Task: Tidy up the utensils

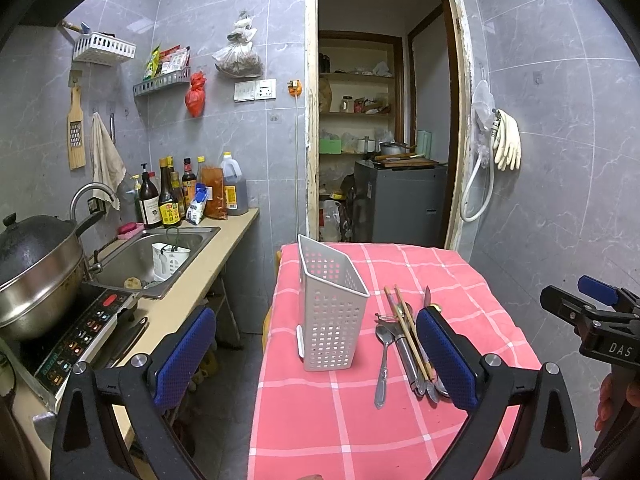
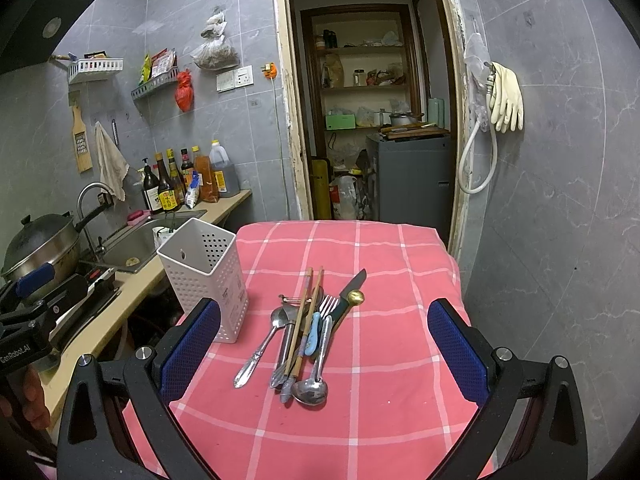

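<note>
My right gripper [image 2: 324,356] and left gripper [image 1: 316,364] hover wide open, empty, before any pick. The utensils [image 2: 304,332] lie heaped mid-cloth [image 2: 380,420]; just left, the caddy [image 2: 204,276] stands upright, ready to receive them.

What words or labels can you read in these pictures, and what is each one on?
"DAS": right gripper body, cut off at the edge.
"GenRobot.AI": left gripper body.
Sauce bottles labels: too small to read.
White holder side print: too blurred.
</note>
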Demonstrator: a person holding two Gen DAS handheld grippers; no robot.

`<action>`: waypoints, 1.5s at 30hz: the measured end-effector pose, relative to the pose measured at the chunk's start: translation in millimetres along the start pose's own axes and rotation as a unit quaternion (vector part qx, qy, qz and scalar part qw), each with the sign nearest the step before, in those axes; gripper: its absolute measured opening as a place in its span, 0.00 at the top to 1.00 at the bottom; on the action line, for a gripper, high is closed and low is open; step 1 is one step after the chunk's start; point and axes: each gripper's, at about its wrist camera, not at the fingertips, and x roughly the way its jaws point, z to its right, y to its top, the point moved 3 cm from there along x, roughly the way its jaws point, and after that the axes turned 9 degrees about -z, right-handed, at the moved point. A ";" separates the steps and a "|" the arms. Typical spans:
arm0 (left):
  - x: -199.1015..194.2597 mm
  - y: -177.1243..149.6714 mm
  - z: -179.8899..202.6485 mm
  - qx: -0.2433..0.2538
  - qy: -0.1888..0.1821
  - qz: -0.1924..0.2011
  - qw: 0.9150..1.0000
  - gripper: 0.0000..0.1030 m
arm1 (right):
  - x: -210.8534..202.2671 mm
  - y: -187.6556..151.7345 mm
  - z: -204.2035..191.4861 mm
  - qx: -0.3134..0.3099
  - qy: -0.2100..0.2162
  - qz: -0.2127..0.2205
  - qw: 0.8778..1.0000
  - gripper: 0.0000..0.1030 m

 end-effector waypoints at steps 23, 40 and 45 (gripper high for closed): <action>-0.6 -0.3 0.0 0.000 0.000 0.002 1.000 0.02 | -1.1 -1.1 -2.5 -0.002 -0.002 0.000 1.000 0.01; -1.1 -0.5 0.1 0.000 -0.001 0.003 1.000 0.02 | -0.8 -0.2 -2.6 -0.002 -0.003 0.000 1.000 0.01; -0.9 -0.4 -0.1 0.000 -0.001 0.003 1.000 0.02 | -0.6 -2.6 -3.4 -0.001 -0.005 0.000 1.000 0.01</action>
